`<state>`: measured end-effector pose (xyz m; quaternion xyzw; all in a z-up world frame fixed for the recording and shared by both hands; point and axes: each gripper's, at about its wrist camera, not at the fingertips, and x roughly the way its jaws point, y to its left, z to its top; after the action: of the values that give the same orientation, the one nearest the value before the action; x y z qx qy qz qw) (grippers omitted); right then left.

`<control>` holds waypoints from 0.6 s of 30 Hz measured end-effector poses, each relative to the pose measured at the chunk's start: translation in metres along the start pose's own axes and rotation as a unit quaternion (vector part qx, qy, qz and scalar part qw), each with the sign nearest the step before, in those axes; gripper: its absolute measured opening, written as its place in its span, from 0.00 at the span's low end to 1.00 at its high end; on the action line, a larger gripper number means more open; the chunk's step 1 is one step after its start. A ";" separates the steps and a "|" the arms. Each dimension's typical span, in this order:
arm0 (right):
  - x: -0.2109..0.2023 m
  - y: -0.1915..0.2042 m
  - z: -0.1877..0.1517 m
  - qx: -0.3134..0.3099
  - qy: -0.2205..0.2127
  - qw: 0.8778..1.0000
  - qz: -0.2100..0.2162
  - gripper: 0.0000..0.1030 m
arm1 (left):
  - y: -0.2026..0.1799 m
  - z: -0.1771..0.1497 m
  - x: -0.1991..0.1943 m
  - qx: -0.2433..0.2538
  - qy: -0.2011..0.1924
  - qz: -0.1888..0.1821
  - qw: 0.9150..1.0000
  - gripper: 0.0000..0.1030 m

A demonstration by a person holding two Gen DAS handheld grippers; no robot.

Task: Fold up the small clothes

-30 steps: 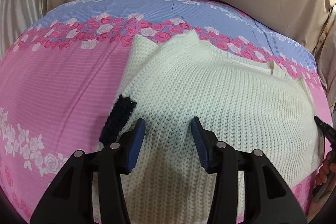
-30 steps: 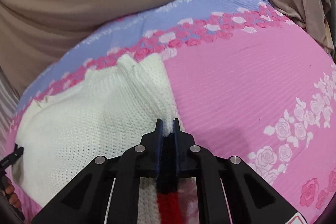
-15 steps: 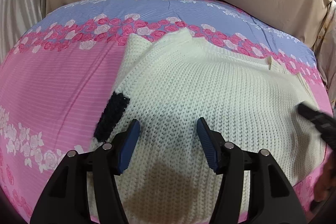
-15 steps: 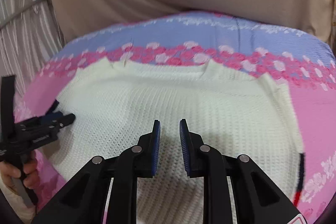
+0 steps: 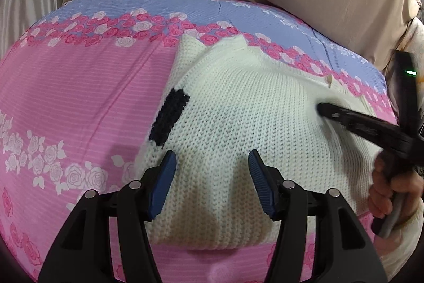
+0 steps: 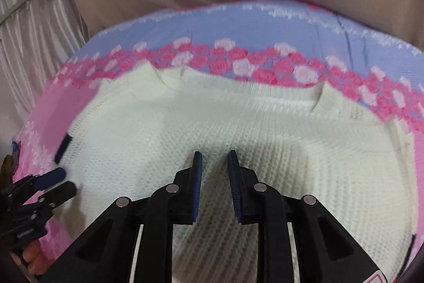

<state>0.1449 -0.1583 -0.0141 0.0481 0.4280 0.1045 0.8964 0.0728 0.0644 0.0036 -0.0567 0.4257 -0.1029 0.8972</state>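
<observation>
A cream sweater (image 5: 251, 123) is spread on the bed (image 5: 79, 102); both the left claw (image 5: 212, 161) and right claw (image 6: 214, 158) are held released above it, so an edge must be gripped next for a fold

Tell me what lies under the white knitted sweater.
The white knitted sweater lies on the pink floral bedsheet, which shows all around it. A dark blue knit patch shows at its edge; anything beneath is hidden.

A small white knitted sweater (image 5: 251, 129) is spread flat on the pink flowery bed (image 5: 79, 102). It is folded into a wide block. A dark blue knitted patch (image 5: 169, 121) is seen near its left edge.
</observation>
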 end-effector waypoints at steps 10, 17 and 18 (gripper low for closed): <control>-0.013 0.018 0.009 -0.001 0.011 1.000 0.005 0.24 | 0.023 0.005 -0.023 -0.063 -0.005 -0.042 0.997 0.54; -0.023 0.020 0.000 0.009 -0.005 1.000 0.020 0.26 | 0.051 0.006 -0.045 -0.101 -0.039 -0.001 0.994 0.76; -0.031 0.019 -0.005 0.014 -0.011 0.999 0.027 0.26 | 0.056 0.006 -0.045 -0.105 -0.038 0.001 0.994 0.78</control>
<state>0.1192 -0.1468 0.0099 0.0734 0.4181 0.1220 0.8972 0.0574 0.1290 0.0306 -0.1538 0.3996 -0.0545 0.9021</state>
